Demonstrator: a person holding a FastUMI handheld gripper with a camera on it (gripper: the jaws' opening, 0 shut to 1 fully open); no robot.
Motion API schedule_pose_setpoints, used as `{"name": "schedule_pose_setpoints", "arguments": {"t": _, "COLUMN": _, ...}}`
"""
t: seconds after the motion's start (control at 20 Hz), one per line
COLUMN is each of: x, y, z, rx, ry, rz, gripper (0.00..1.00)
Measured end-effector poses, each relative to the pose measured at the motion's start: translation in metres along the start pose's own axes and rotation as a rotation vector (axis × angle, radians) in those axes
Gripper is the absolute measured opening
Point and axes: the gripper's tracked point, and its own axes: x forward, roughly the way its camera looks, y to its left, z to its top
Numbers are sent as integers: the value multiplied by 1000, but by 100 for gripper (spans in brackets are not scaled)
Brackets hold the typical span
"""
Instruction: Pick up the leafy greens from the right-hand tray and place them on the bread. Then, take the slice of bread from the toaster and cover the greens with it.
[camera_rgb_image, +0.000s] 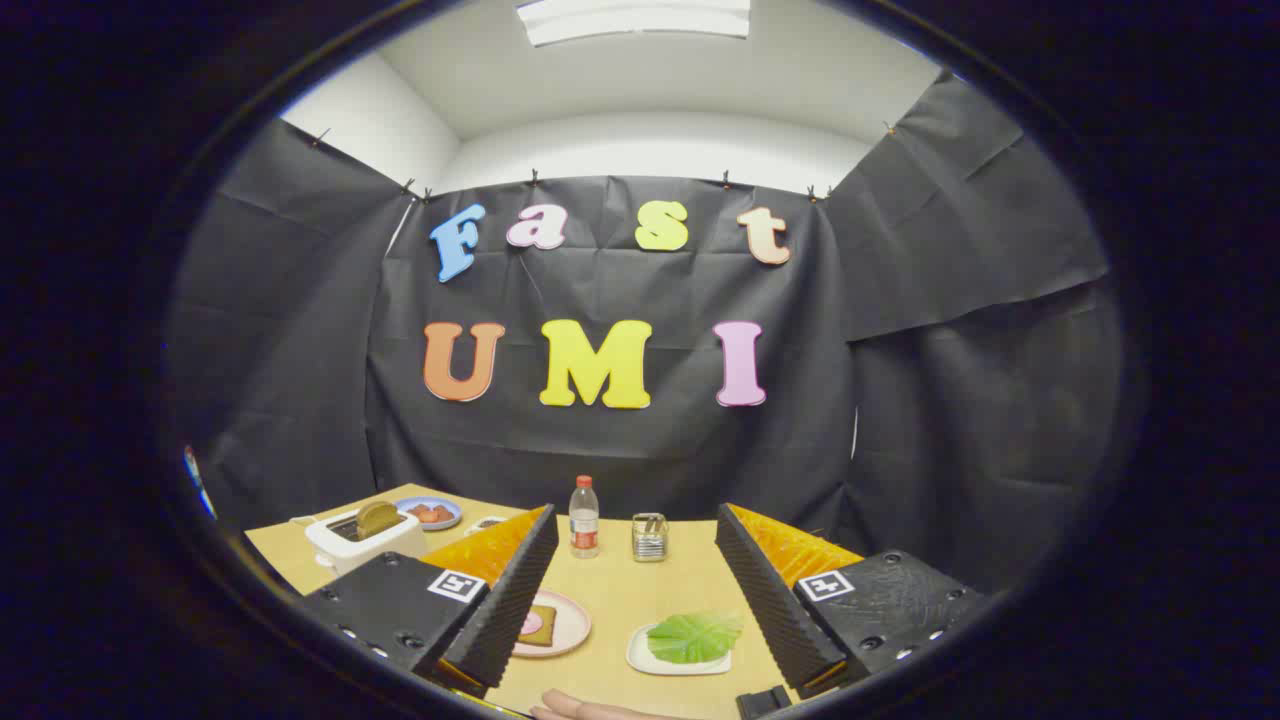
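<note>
Leafy greens (695, 636) lie flat on a small white tray (645, 660) on the wooden table (620, 590), and seen from the gripper view they sit between the 2 fingers, close to the inner face of the right one. The leaf is bright green and ribbed, and it spreads a little past the tray's far edge.

The gripper (640, 600) has its jaws spread wide apart with nothing held between them. Its fingers (510, 590) are black with ribbed inner pads and orange backs, and each carries a square black-and-white marker on its base.

A pink plate (572, 625) rests just beside the left finger, partly hidden behind it. On that plate lies a slice of bread (543, 626) with something pink at its edge.

A white toaster (362, 538) stands beyond the left finger near the table's left side, with 1 browned slice (377, 516) standing up out of its slot. Just past the toaster is a blue plate (432, 513) holding reddish pieces.

A clear bottle (584, 517) with a red cap stands upright at the far side of the table, between the fingertips. Near it on the right is a small metal holder (649, 537).

Part of a hand (590, 709) shows at the table's near edge, below the white tray.
</note>
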Motion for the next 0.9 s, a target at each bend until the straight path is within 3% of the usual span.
{"name": "schedule_pose_setpoints", "arguments": {"t": 0.9, "x": 17, "y": -21, "z": -14, "rx": 16, "ry": 46, "rz": -48, "gripper": 97}}
